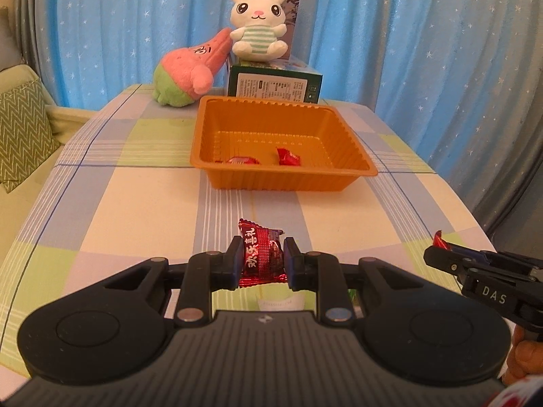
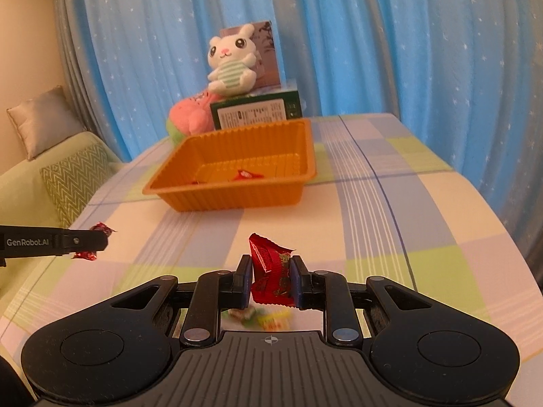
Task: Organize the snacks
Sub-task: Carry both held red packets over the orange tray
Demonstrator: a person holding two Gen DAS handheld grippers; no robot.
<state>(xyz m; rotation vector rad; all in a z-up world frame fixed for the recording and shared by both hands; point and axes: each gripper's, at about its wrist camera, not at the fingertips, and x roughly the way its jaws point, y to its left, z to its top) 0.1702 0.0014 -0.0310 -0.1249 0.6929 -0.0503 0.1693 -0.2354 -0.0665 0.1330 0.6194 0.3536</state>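
While clamped, red candy [image 1: 263, 256] fills left claw [image 1: 263, 261] (tray [image 1: 292, 178] beyond)

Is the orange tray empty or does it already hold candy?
Not empty. The orange tray holds two red candies on its floor near the front wall; most of the floor is bare.
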